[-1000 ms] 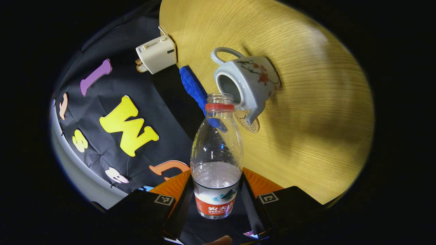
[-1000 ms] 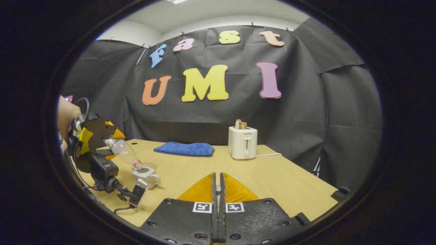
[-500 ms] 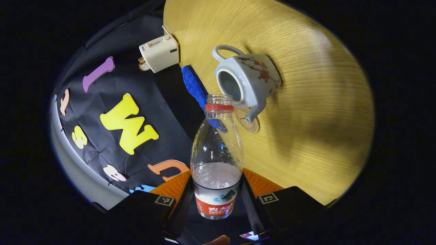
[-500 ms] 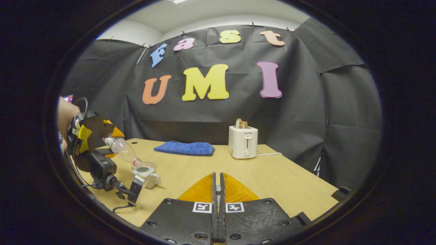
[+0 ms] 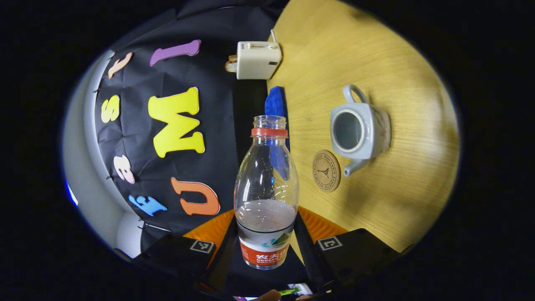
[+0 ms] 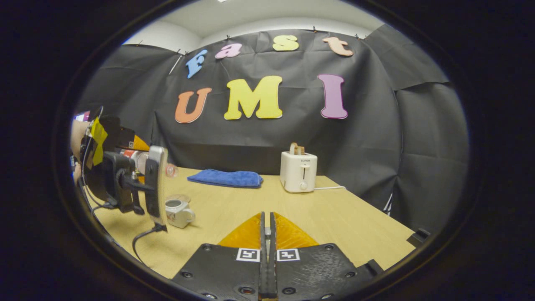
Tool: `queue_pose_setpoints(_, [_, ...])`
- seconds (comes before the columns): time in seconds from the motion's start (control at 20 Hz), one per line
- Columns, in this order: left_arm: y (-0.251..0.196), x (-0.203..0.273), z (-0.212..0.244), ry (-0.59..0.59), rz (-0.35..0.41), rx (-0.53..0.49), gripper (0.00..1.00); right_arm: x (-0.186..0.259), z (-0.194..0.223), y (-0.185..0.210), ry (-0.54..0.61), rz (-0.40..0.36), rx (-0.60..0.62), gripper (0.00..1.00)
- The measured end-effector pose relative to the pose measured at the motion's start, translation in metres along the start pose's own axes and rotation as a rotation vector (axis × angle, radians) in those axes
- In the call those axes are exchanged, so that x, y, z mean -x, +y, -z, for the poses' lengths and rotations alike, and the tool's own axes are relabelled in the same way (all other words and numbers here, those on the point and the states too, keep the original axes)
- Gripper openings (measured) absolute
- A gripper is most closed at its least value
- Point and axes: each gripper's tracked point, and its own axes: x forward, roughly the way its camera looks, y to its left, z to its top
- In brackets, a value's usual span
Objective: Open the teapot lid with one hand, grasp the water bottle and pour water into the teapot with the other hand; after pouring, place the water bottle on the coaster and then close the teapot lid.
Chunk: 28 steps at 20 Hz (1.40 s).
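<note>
Clear bottle (image 5: 266,196) sits clamped in the left claw (image 5: 266,246), its base hidden; right claw (image 6: 267,251) clenched, lid unseen between.

The right gripper (image 6: 267,217) has two flat, textured plates (image 6: 309,267) behind its fingers, each with a square coded tag (image 6: 246,254) at its inner front corner and round screws (image 6: 240,289) set into it. The left gripper (image 5: 265,225) carries the same tags (one per plate). Side-on, it has a black housing (image 6: 106,175) with yellow tape (image 6: 98,133), a slab-shaped device (image 6: 155,184) bracketed ahead of it and a black cable (image 6: 144,238) trailing beneath.
</note>
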Motion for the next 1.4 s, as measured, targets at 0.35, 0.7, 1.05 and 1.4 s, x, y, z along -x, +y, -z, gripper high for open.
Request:
queue_pose_setpoints(0.35, [0.001,-0.010,-0.007,-0.082,0.014,0.472,0.75,-0.002,0.003,0.001,-0.003,0.002,-0.005,0.00])
queue_pose_setpoints(0.7, [-0.014,-0.036,-0.010,-0.142,0.082,1.136,0.76,-0.003,0.005,0.001,-0.006,0.002,-0.022,0.00])
queue_pose_setpoints(1.05, [-0.013,-0.080,-0.016,-0.199,0.117,1.541,0.78,-0.009,0.013,-0.001,0.003,0.001,-0.035,0.00])
queue_pose_setpoints(1.4, [-0.009,-0.101,-0.025,-0.231,0.128,1.633,0.79,-0.006,0.017,0.010,0.021,-0.007,0.009,0.00])
